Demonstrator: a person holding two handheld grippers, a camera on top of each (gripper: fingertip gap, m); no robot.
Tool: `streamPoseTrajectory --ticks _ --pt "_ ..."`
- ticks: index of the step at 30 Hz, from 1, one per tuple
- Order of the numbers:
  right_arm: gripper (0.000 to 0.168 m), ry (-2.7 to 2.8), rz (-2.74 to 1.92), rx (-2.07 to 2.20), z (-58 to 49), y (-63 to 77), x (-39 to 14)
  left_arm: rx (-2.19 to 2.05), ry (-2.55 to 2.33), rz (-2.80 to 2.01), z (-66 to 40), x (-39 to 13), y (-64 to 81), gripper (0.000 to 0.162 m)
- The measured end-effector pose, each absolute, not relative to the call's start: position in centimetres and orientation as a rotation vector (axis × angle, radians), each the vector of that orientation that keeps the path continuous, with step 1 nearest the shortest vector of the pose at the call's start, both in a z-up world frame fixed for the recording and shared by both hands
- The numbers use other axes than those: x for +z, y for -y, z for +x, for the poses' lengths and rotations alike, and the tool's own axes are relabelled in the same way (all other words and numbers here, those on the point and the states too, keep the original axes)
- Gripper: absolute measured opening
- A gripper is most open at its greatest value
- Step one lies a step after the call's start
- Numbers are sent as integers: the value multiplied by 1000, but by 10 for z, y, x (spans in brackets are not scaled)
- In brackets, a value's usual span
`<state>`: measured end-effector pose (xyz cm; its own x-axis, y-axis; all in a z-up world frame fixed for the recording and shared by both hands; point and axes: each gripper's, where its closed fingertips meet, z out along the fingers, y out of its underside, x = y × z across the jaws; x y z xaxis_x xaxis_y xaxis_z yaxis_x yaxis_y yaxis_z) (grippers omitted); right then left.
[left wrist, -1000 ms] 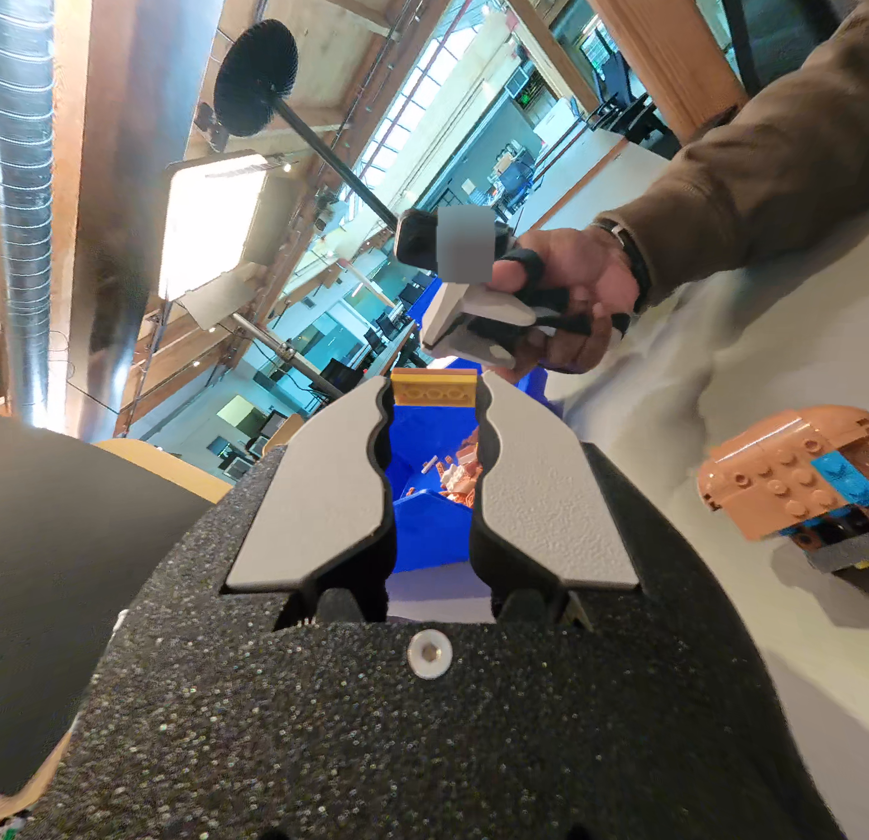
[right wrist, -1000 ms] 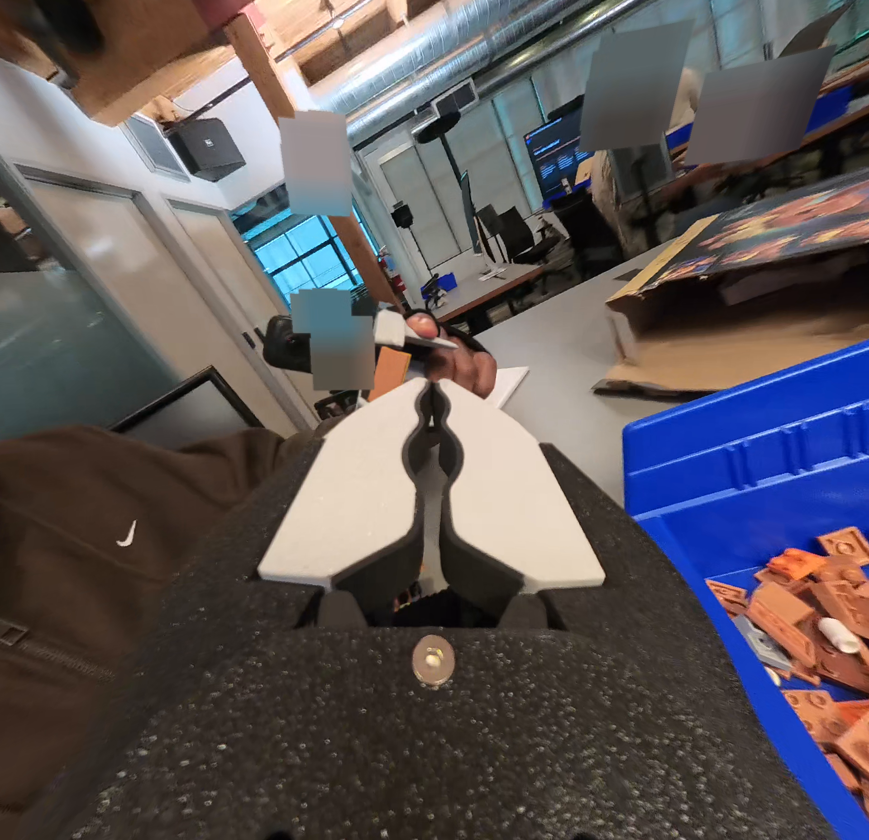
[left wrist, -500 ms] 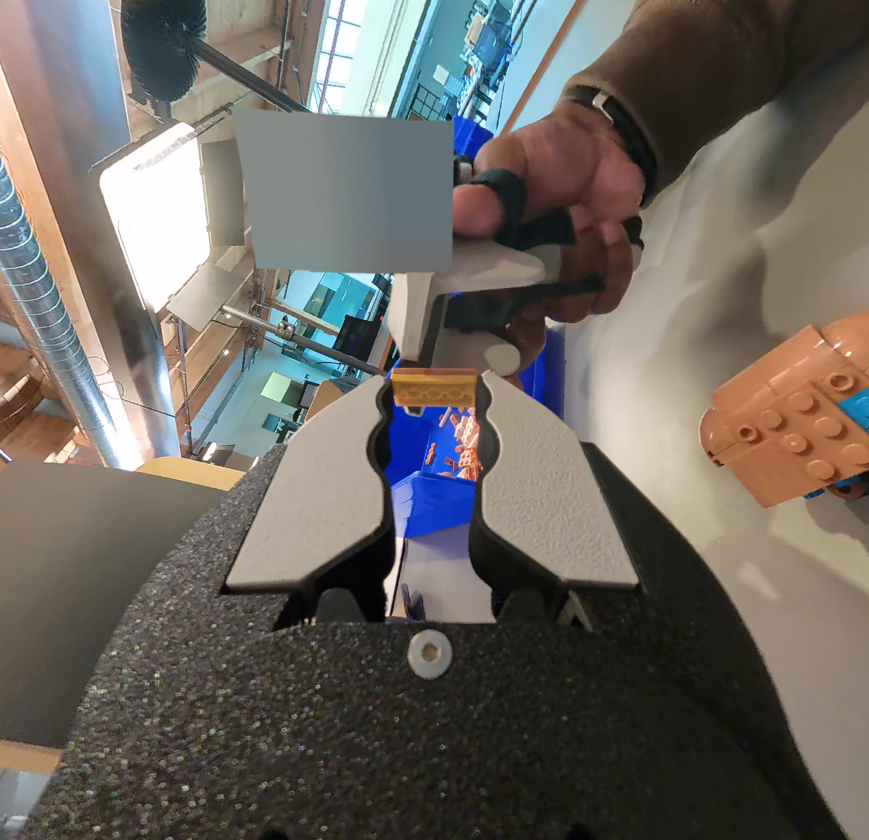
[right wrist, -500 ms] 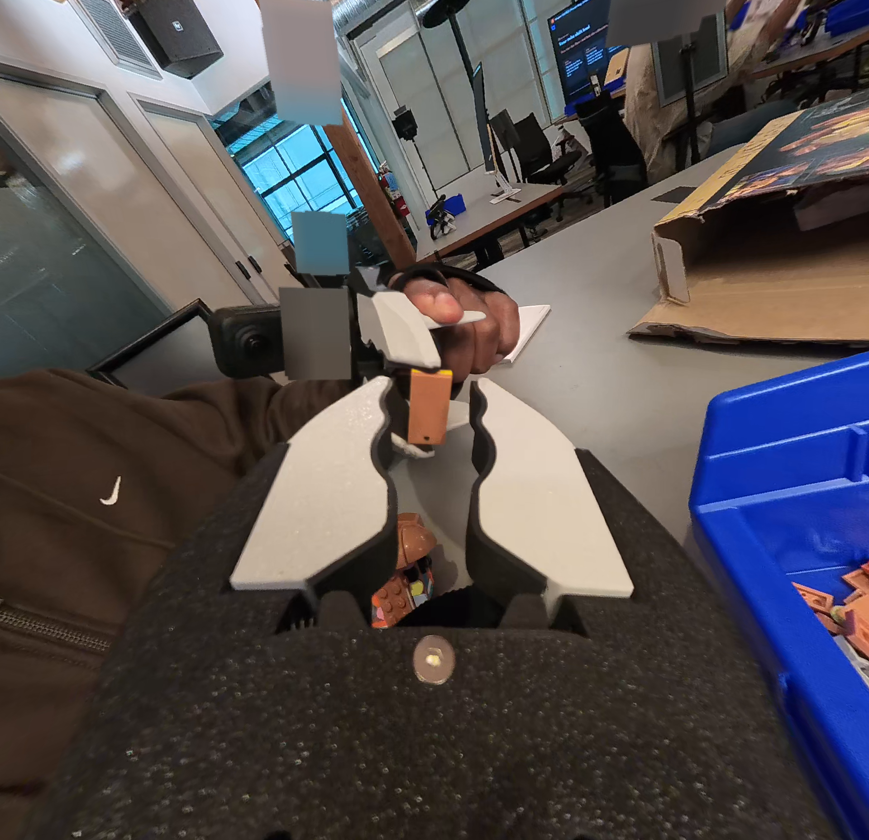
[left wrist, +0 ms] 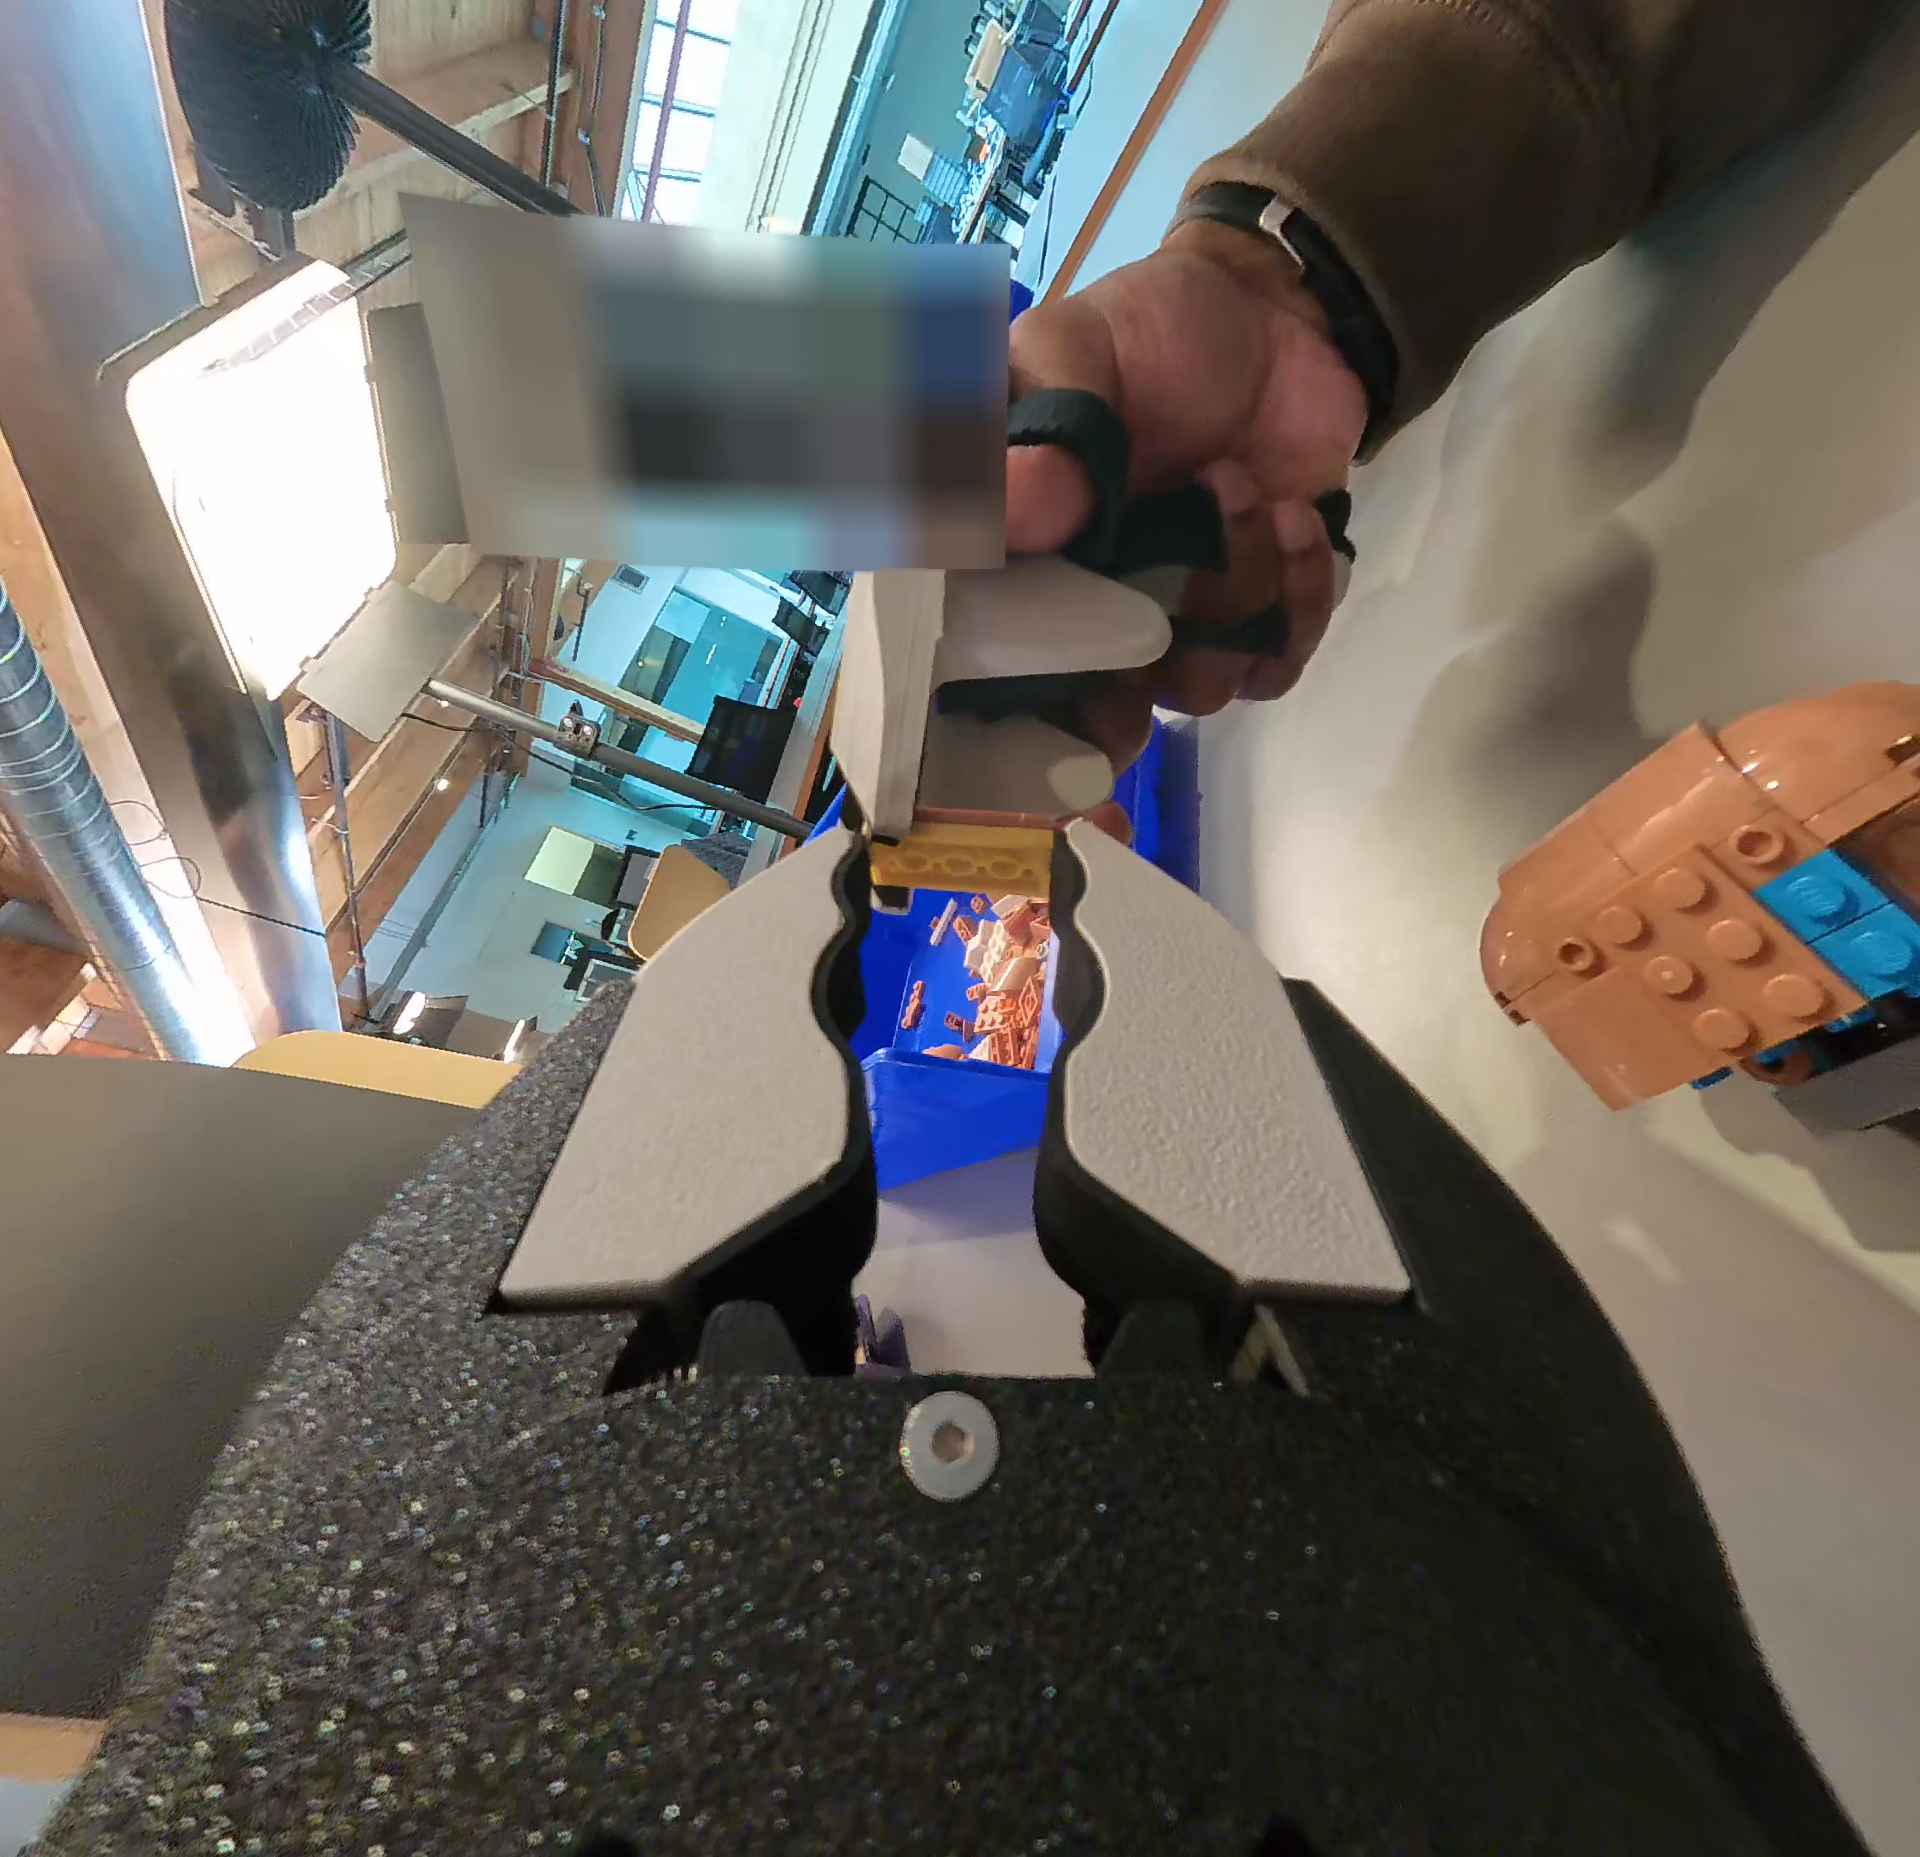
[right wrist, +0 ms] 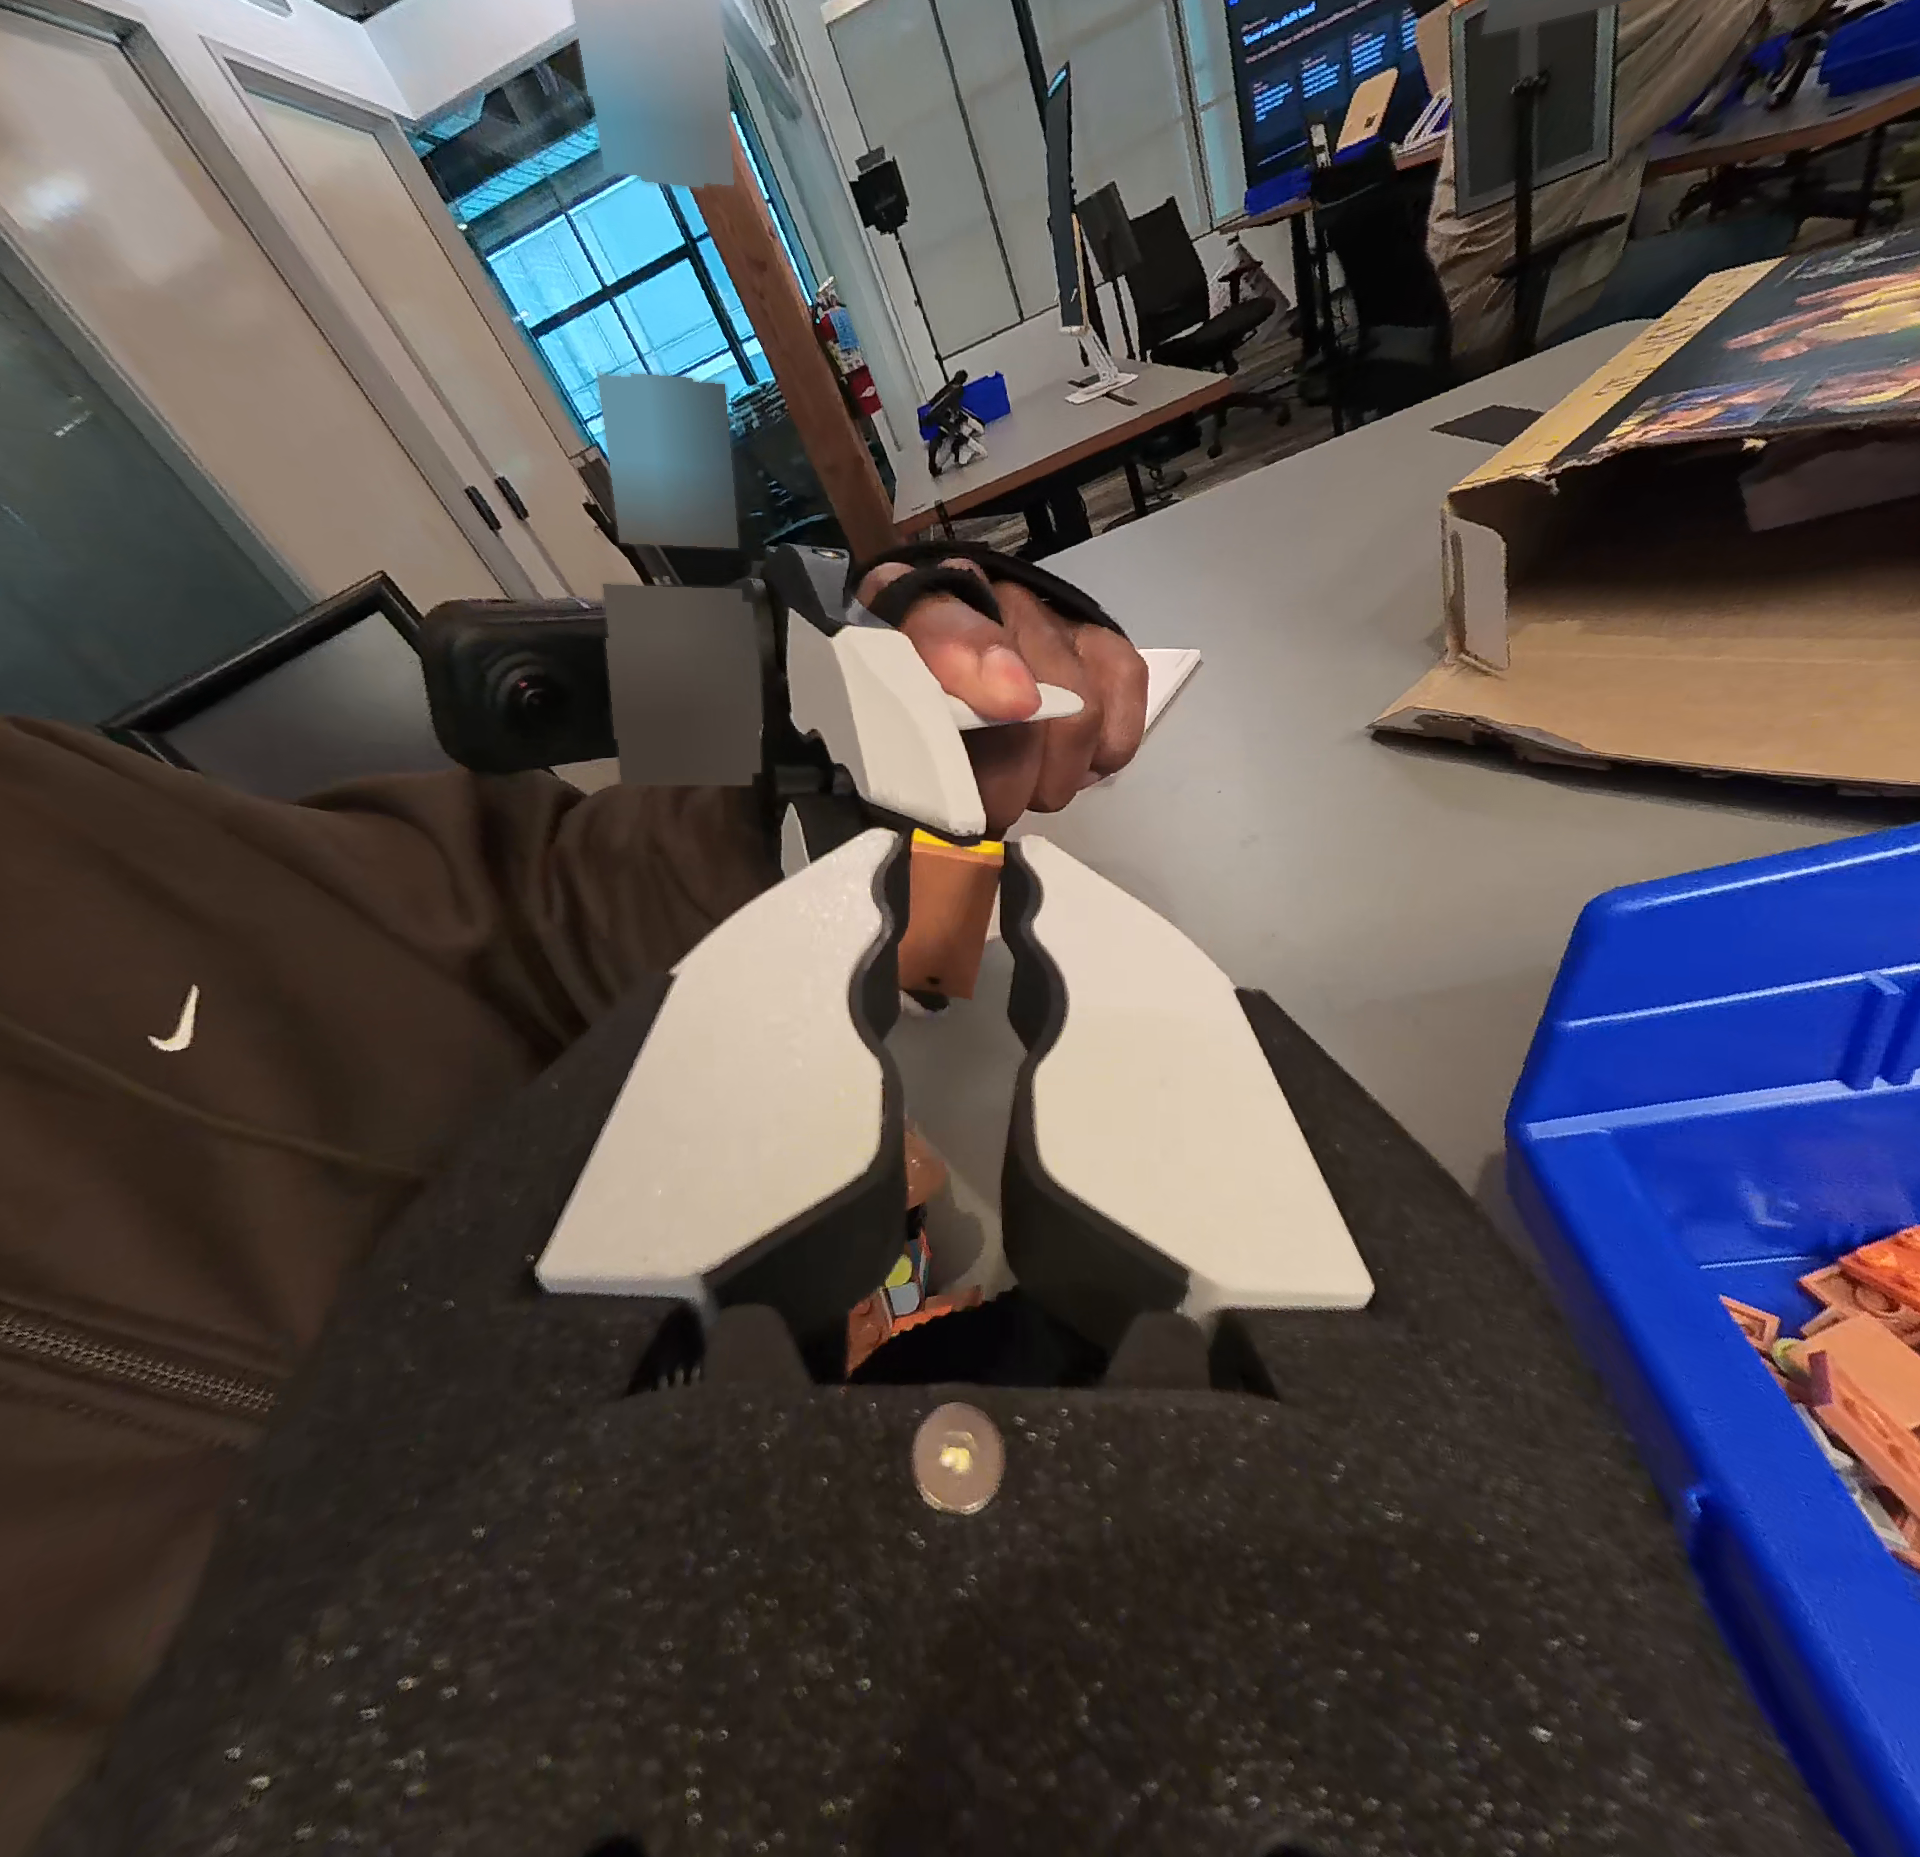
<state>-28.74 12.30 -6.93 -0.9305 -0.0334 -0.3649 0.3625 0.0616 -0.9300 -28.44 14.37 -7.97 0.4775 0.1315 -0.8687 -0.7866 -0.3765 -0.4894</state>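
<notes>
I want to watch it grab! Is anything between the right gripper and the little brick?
Nothing visible. The brick, pinched at the left gripper's tips, sits right between the right gripper's open fingers.

Both views are bright and mostly sharp. A studio light panel (left wrist: 260, 457) blows out to white glare in the left wrist view; windows (right wrist: 623, 290) glow blue behind. Soft shadows fall across the desk (left wrist: 1558, 664). Wide-angle distortion bends the edges.

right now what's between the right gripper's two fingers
A small brown brick, held at its end by the left gripper, sits between the fingers of the open right gripper; the right wrist view shows it.
</notes>
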Motion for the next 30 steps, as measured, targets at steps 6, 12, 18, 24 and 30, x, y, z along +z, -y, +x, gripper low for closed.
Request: streamPoseTrajectory --ticks 6,12,18,24,30 --pt "15 -1952 433 -2033 -307 -147 -55 1082 -334 -1573 -303 -49 -115 0" --pt "15 -1944 327 -1965 -292 -142 -57 1028 -443 -1580 -291 -52 -116 22" --pt "15 -2116 13 -1706 -249 -143 -77 940 -667 -1708 -262 -80 -135 45" --pt "15 -2281 -207 -1474 -218 -149 -104 813 -846 -1795 -228 -99 -147 43" --pt "15 -2340 -273 -1354 -208 -151 -120 755 -987 -1858 -207 -119 -158 41"
